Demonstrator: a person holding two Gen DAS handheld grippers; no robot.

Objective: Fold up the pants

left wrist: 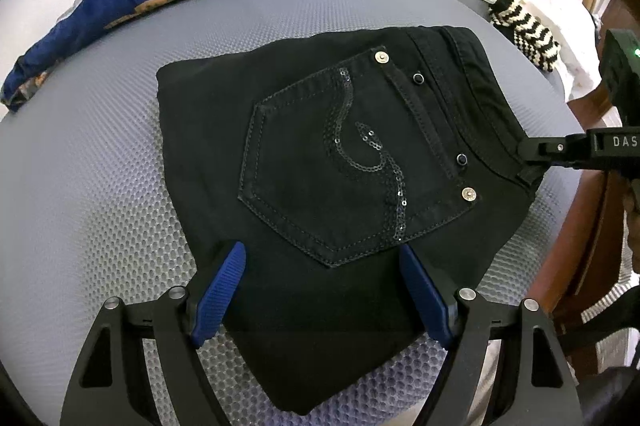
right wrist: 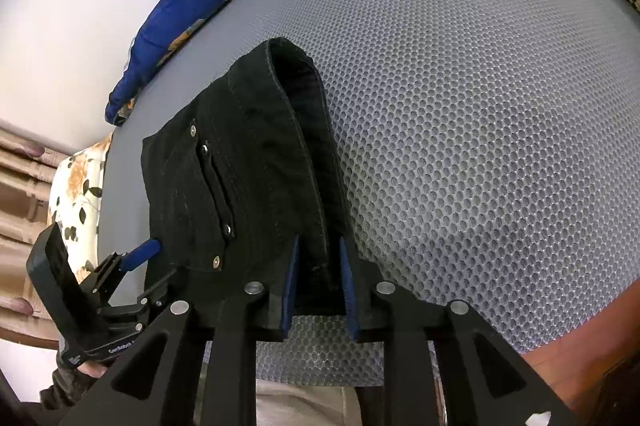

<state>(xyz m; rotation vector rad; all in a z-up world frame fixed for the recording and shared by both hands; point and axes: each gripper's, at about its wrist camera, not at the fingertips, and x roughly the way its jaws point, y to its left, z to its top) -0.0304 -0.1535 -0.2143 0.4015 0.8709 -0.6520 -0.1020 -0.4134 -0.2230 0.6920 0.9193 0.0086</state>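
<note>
One pair of black pants [left wrist: 320,162] folded on grey mesh mat [left wrist: 100,166]. Left gripper [left wrist: 322,258] spread wide over pants; right gripper [right wrist: 320,246] narrow, pinching waistband, shown only in right view.

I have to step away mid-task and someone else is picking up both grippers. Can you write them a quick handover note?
Left gripper: open, fingers spread over the near edge of the black pants, gripping nothing.
Right gripper: shut on the pants' waistband at its corner.
Pants lie folded into a compact stack, back pocket up, on the grey mesh pad.
Left: probably release the waistband and smooth the stack; whether another fold is wanted, I can't tell.
</note>
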